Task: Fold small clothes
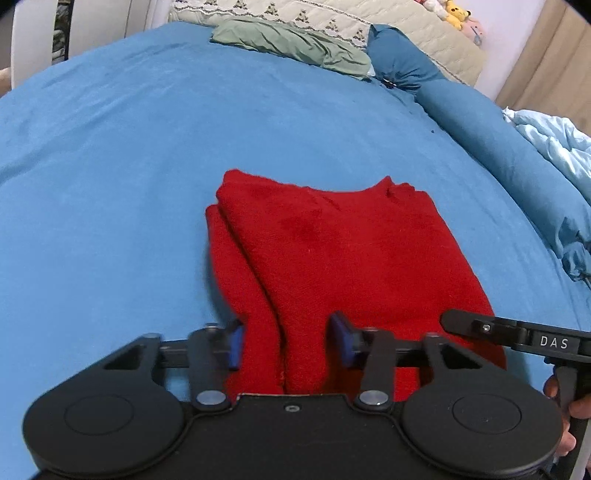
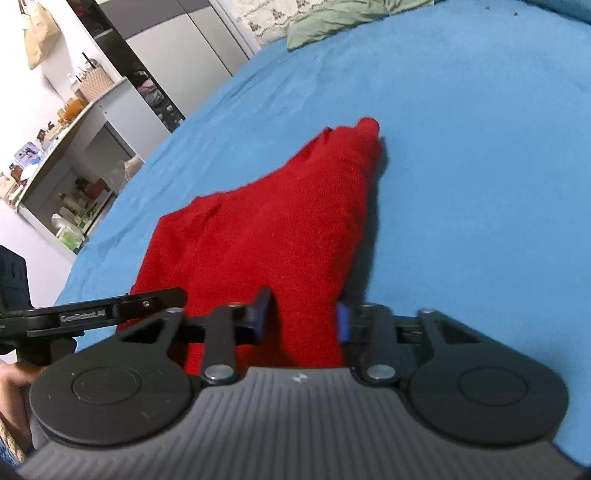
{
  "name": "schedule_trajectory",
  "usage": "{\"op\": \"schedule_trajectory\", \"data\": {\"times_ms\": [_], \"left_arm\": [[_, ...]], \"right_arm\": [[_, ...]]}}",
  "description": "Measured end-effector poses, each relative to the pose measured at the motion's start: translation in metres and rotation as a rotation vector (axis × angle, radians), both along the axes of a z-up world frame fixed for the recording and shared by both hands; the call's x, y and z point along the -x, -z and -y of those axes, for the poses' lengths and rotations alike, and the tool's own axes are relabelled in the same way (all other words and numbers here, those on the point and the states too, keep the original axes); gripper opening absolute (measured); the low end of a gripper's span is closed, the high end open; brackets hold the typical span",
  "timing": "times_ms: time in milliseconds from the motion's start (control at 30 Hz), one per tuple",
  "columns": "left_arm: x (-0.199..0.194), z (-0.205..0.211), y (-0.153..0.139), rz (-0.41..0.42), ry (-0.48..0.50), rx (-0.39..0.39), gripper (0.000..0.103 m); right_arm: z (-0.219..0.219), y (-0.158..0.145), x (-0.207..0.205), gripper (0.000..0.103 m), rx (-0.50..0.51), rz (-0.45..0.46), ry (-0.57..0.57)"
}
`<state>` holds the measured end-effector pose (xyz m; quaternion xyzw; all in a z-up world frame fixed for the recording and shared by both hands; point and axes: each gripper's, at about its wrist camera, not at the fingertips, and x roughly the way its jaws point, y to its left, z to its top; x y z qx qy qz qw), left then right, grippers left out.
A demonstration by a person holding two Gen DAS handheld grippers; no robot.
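Red garment [image 1: 332, 254], a fuzzy knit piece folded into a long stack of layers, lies on the blue bedspread [image 1: 110, 184] toward the near edge of the bed, with bare spread on both sides of it.

Left gripper [image 1: 286, 341]: fingers set at a moderate gap, blue pads [image 1: 235, 343] straddling the near end of the garment. Whether the pads touch the cloth cannot be told. Right gripper [image 2: 304, 319]: fingers likewise apart, either side of the near end of the garment, which rises between them; grip or mere straddle cannot be told.

Surface: the bedspread is smooth, with light creases. At the far edge of the bed lie a crumpled green cloth [image 1: 291, 44] and, behind it, a cream quilted cover [image 1: 369, 22]. A rolled blue bolster [image 1: 480, 125] runs along the right edge, with pale blue bedding [image 1: 554, 144] beyond it. Plush toys [image 1: 454, 14] sit at the far right corner.

Room: the right wrist view shows white open shelving [image 2: 74, 177] crowded with bottles and small items beside the bed, a wicker basket [image 2: 95, 82] on top, and grey cabinet doors [image 2: 177, 40] behind.

Obscured: the garment's near end is covered by both gripper bodies. Items on the shelves are too small to identify. The person's hands are cut off at the picture edges.
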<state>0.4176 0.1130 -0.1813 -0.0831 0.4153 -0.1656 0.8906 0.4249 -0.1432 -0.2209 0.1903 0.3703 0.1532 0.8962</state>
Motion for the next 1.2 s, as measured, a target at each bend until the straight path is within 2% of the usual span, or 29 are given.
{"op": "schedule_trajectory", "data": {"times_ms": [33, 67, 167, 233, 400, 533, 633, 733, 900, 1000, 1067, 1133, 1167, 1200], "left_arm": [[0.002, 0.001, -0.004, 0.004, -0.004, 0.002, 0.033], [0.003, 0.001, -0.008, 0.006, -0.006, 0.004, 0.031], [0.012, 0.004, -0.024, 0.023, -0.005, 0.007, 0.028], [0.026, 0.008, -0.041, 0.029, -0.001, 0.039, 0.028], [0.082, 0.034, -0.088, 0.066, 0.036, 0.076, 0.028], [0.139, 0.067, -0.107, 0.058, 0.1, 0.092, 0.028], [0.171, 0.093, -0.096, 0.047, 0.143, 0.066, 0.028], [0.183, 0.111, -0.068, 0.026, 0.172, 0.021, 0.028], [0.195, 0.135, -0.025, 0.088, 0.233, -0.13, 0.029], [0.198, 0.135, -0.024, 0.112, 0.246, -0.147, 0.03], [0.197, 0.132, -0.028, 0.094, 0.235, -0.139, 0.035], [0.199, 0.13, -0.035, 0.093, 0.208, -0.14, 0.04], [0.203, 0.129, -0.039, 0.105, 0.194, -0.147, 0.051], [0.206, 0.125, -0.045, 0.123, 0.186, -0.148, 0.058]], "right_arm": [[0.0, -0.003, 0.001, 0.04, -0.002, 0.007, -0.005], [0.001, -0.009, 0.003, 0.038, -0.008, 0.017, -0.007], [0.004, -0.032, 0.013, 0.037, -0.042, 0.043, -0.019], [0.009, -0.053, 0.027, 0.037, -0.038, 0.071, -0.032], [0.048, -0.104, 0.086, 0.037, -0.046, 0.096, -0.024], [0.085, -0.12, 0.147, 0.037, -0.033, 0.066, 0.004], [0.103, -0.111, 0.185, 0.037, 0.002, 0.037, 0.025], [0.113, -0.081, 0.204, 0.037, 0.016, 0.016, 0.054], [0.114, -0.019, 0.219, 0.038, 0.103, -0.014, 0.11], [0.121, -0.007, 0.225, 0.041, 0.068, -0.018, 0.141], [0.124, -0.009, 0.224, 0.051, 0.06, -0.032, 0.148], [0.125, -0.016, 0.223, 0.07, 0.077, -0.037, 0.138], [0.125, -0.022, 0.224, 0.085, 0.088, -0.022, 0.144], [0.126, -0.031, 0.229, 0.092, 0.104, 0.013, 0.164]]}}
